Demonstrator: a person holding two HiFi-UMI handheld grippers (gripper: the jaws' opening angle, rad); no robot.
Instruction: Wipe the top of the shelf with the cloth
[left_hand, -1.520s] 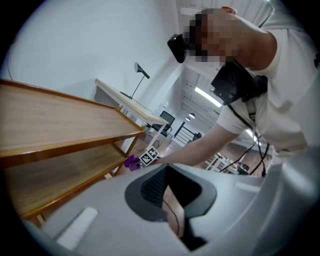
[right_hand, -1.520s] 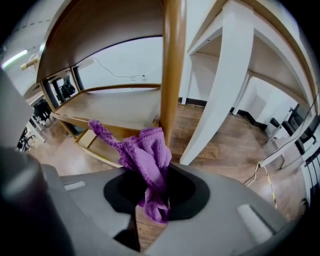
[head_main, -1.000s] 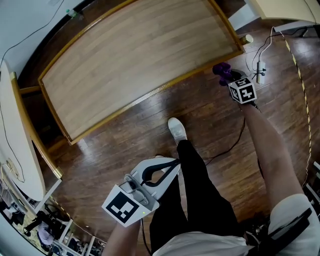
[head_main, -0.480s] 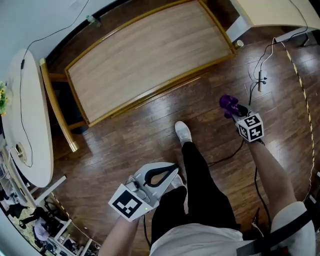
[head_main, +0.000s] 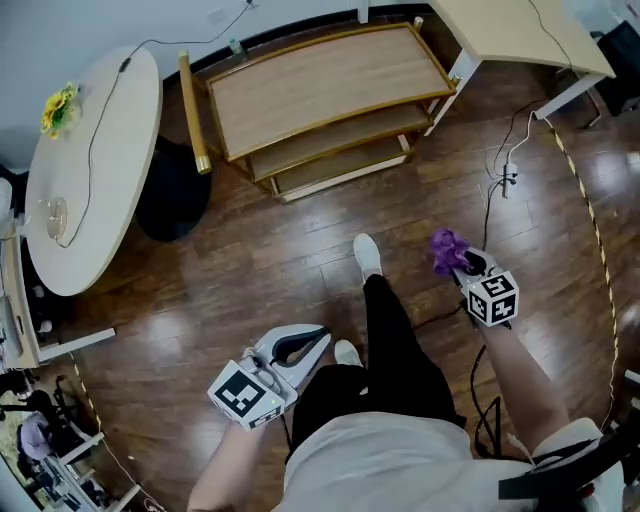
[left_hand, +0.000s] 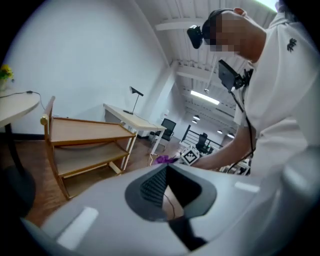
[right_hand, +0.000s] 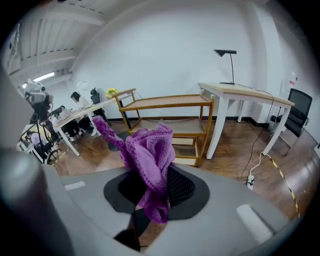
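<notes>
Shelf (head_main: 320, 82) now sits far up the head view, smaller than half a second back; person has backed away from it. Right hand-held gripper (head_main: 463, 264) is clamped on the purple cloth (head_main: 445, 250), which bunches up past the jaws. Left hand-held gripper (head_main: 318, 336): tips together, nothing between. Shelf top lies ahead and to the left of the cloth, well apart, long axis crosswise to the person. Right hand nearer. Judgement: wiping not under way; a step forward comes first.
</notes>
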